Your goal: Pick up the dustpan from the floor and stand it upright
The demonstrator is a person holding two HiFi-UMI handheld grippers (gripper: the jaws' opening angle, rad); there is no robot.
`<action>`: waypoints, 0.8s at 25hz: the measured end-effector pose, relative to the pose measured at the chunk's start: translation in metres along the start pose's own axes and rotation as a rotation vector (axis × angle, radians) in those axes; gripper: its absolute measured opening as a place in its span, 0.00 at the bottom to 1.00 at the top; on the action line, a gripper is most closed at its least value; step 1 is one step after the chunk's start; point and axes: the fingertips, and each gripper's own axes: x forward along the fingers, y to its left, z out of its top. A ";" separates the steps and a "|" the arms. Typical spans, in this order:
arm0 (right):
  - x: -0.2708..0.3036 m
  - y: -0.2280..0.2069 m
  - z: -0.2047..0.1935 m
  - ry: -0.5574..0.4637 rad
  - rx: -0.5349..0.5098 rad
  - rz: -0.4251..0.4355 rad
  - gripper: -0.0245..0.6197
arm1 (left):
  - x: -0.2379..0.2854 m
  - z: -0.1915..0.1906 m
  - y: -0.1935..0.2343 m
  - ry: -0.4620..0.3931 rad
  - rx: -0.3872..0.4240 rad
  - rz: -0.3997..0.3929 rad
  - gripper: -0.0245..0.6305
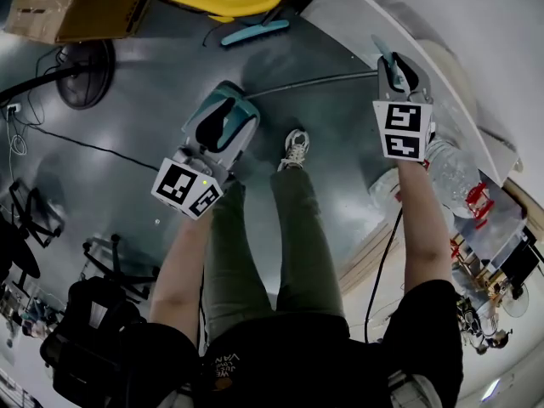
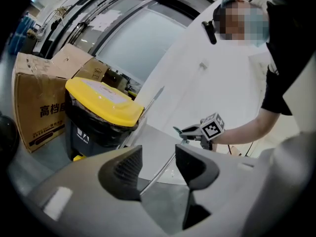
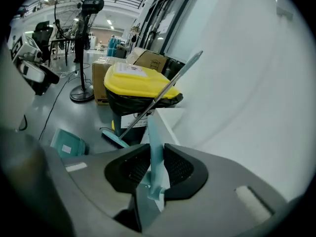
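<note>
The left claw (image 2: 155,164) stands with its jaws well apart and nothing between the pads. The dustpan's metal shaft (image 2: 159,174) shows through the gap beyond them, untouched. In the head view this claw hangs over the dustpan's teal pan (image 3: 69,144), which sits low by the grey floor (image 1: 127,100) next to the person's shoe; whether it rests on the floor I cannot tell. From the pan the shaft slants up and rightward to the right claw (image 3: 155,154). That claw's jaws are drawn in to a narrow gap, both pads against the flat teal grip (image 3: 153,132) at the shaft's top end. Beyond it, a broom (image 3: 163,90) leans on a yellow-lidded bin (image 3: 138,80).
</note>
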 end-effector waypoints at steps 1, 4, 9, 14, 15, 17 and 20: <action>-0.002 -0.004 0.004 -0.007 -0.015 -0.004 0.16 | 0.000 0.002 -0.001 -0.001 -0.002 0.003 0.38; -0.007 -0.014 0.012 -0.019 -0.053 -0.010 0.16 | 0.002 0.009 -0.004 -0.011 -0.012 0.015 0.38; -0.013 -0.031 0.028 -0.039 -0.115 -0.022 0.16 | 0.008 0.023 -0.011 -0.043 -0.024 0.032 0.38; -0.014 -0.052 0.044 -0.067 -0.163 -0.052 0.16 | 0.018 0.028 -0.014 -0.061 -0.034 0.038 0.38; -0.014 -0.056 0.047 -0.072 -0.172 -0.057 0.16 | 0.019 0.029 -0.014 -0.062 -0.035 0.039 0.38; -0.014 -0.064 0.051 -0.079 -0.185 -0.064 0.17 | 0.022 0.031 -0.016 -0.063 -0.037 0.042 0.38; -0.012 -0.074 0.060 -0.089 -0.206 -0.074 0.17 | 0.024 0.034 -0.015 -0.065 -0.039 0.048 0.38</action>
